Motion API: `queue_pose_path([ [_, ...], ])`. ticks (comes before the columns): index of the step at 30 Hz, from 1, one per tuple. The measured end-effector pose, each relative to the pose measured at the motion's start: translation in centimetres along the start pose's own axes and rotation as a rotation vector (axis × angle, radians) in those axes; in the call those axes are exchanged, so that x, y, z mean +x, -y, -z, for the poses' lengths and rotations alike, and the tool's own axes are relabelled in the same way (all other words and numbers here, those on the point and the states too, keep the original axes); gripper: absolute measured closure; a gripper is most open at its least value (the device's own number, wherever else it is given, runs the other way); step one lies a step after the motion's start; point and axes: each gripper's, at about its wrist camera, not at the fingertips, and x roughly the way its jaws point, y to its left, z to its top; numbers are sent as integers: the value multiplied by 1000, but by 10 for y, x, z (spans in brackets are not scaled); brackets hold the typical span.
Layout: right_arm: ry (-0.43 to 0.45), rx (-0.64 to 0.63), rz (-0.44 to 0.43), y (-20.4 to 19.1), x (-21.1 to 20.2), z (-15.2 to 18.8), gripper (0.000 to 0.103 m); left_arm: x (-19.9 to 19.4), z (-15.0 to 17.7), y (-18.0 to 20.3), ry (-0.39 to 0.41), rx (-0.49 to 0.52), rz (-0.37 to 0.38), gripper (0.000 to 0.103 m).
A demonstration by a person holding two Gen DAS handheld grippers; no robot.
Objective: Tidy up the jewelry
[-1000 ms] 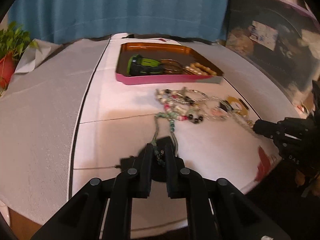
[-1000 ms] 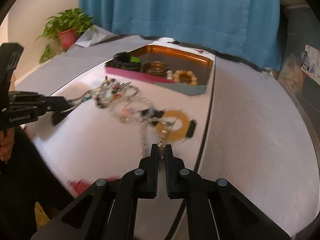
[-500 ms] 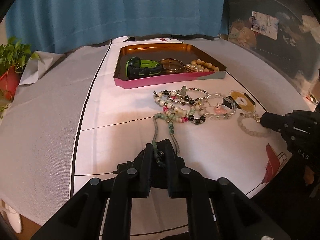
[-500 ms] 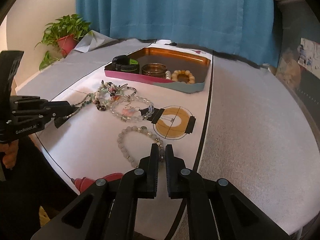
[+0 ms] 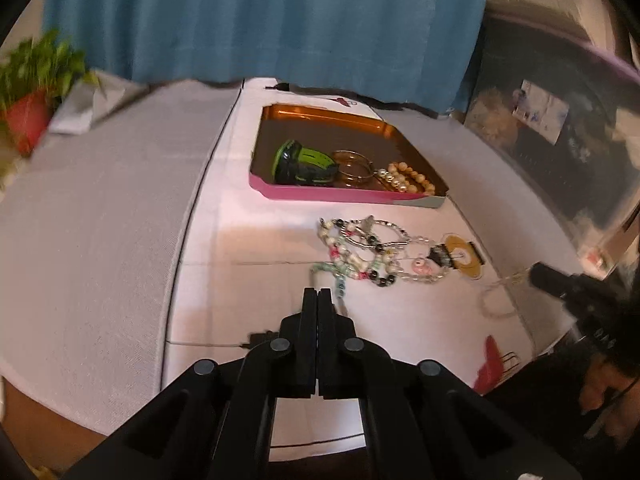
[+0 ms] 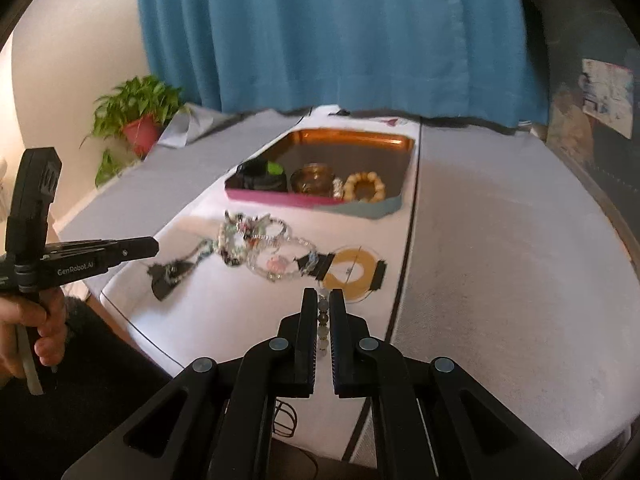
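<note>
A pink-walled tray [image 5: 348, 196] [image 6: 280, 199] holds a green-black watch [image 5: 304, 164], a gold bangle [image 5: 354, 164] and a cream bead bracelet [image 5: 406, 178]. In front of it lies a tangle of bead jewelry [image 5: 368, 248] [image 6: 256, 240]. A green bead necklace [image 5: 340, 280] with a black tassel [image 6: 168, 276] trails from the tangle on the white cloth. My left gripper [image 5: 318, 296] [image 6: 154, 246] hovers above the necklace, its jaws closing together on nothing. My right gripper [image 6: 324, 300] [image 5: 536, 272] is shut on a pale bead bracelet [image 6: 323, 316] [image 5: 494, 300] that hangs from it.
A yellow disc card [image 5: 464, 256] [image 6: 354, 272] lies right of the tangle. A potted plant [image 6: 138, 120] stands at the far left in front of a blue curtain [image 6: 340, 32]. Something red [image 5: 494, 360] sits at the table's near edge. A hand [image 6: 36, 328] grips the left tool.
My left gripper let go of the green necklace, shut and rose; the necklace now lies on the cloth. My right gripper lifted, taking the pale bracelet up off the table.
</note>
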Motion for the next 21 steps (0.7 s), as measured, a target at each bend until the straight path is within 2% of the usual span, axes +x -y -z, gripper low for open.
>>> queue_pose_path([
  [2,-5,12,7,3,0,0,97,10,2,-1,-72,6,14,102],
  [3,-8,14,9,5,1,1,97,13,5,-2,-84,0,-18,95],
  [5,-10,25,1,6,2,3,97,14,10,-5,-86,-29,-8,89],
  [7,-15,22,-4,4,6,2,97,14,14,-7,-84,-57,14,71],
  [9,0,-5,-21,-3,3,-4,97,16,16,-5,-80,-54,12,67],
  [12,29,-19,-44,-11,0,-11,97,24,17,0,-93,-16,-11,68],
  [13,28,-31,-42,-12,2,-10,97,27,18,1,-93,1,-25,71],
  [14,21,-39,-33,-13,6,-8,97,28,18,3,-78,16,-37,77],
  [15,4,-43,-20,-11,11,-3,97,29,19,2,-74,23,-45,93],
  [16,-17,-38,-7,-8,18,3,97,29,19,0,-76,11,-50,100],
  [19,-72,-26,27,2,28,19,97,28,20,-16,-66,-74,-1,99],
  [21,-100,-10,31,8,30,24,97,28,21,-17,-53,-75,-5,99],
])
